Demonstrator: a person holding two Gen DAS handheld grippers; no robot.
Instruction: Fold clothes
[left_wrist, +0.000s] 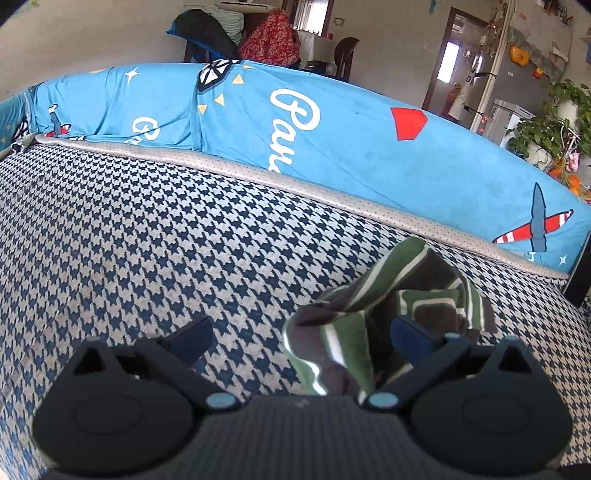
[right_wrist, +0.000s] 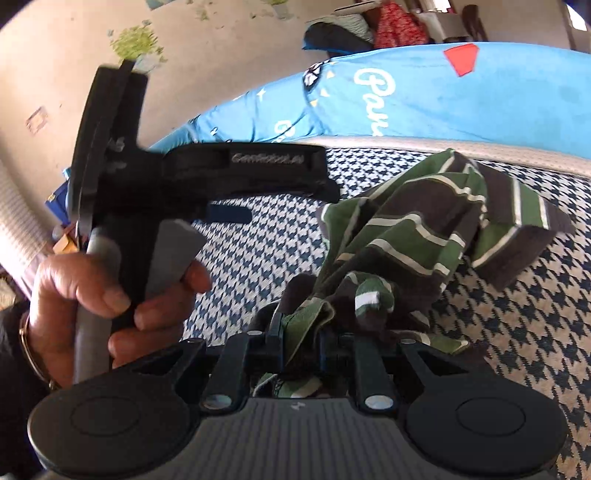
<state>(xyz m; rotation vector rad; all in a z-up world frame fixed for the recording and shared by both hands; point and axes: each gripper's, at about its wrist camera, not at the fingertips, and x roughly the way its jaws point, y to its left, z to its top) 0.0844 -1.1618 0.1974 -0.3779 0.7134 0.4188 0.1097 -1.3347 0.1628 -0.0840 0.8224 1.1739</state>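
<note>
The striped garment (right_wrist: 424, 236) hangs bunched, no fold showing, above the sofa seat (left_wrist: 147, 240) near its back edge, pinched by the right hand-held gripper (right_wrist: 299, 347), the left hand-held gripper (left_wrist: 295, 338) gaping empty.

Bunched folds of a green-and-brown striped garment (right_wrist: 406, 236) hide the fingertips of the right hand-held gripper (right_wrist: 299, 343). Beyond it, the left hand-held gripper (right_wrist: 229, 214) is motion-blurred, its branding unreadable.
</note>
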